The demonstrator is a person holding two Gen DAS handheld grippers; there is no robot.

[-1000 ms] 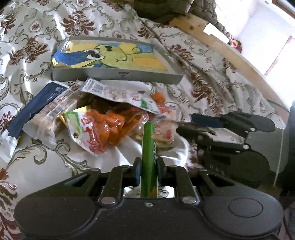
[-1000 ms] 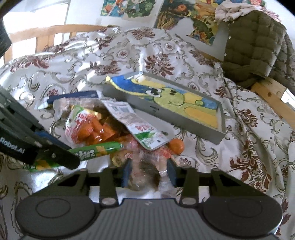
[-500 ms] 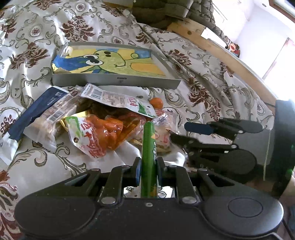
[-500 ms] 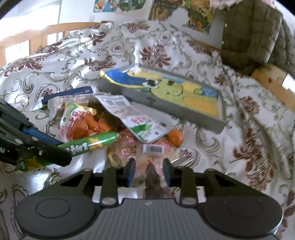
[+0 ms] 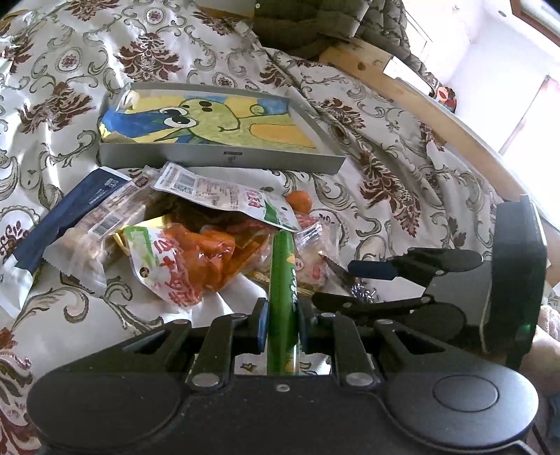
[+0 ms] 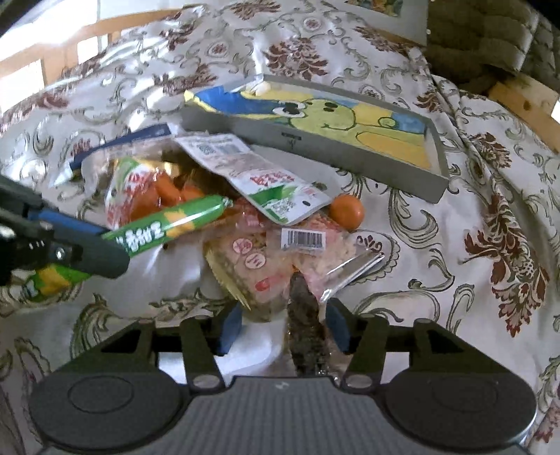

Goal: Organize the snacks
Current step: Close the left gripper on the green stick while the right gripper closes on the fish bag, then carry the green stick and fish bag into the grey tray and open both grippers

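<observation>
floral bedspread (image 5: 385, 147); barcode label (image 6: 302, 238) legible from right wrist only

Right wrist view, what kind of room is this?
Most likely a bedroom: the snacks lie on a floral bedspread, a wooden bed frame runs behind it, and a quilted jacket is heaped at the far edge.

A home bedroom: a bed spread with a cream bedcover (image 5: 217, 52) patterned in maroon flowers and grey scrolls, framed by a wooden rail (image 5: 437, 105). A quilted olive jacket (image 6: 490, 42) lies bunched at the bed's far edge, and a colourful poster (image 6: 388, 10) hangs on the wall. Daylight falls across the fabric from a bright window (image 5: 525, 115).
</observation>
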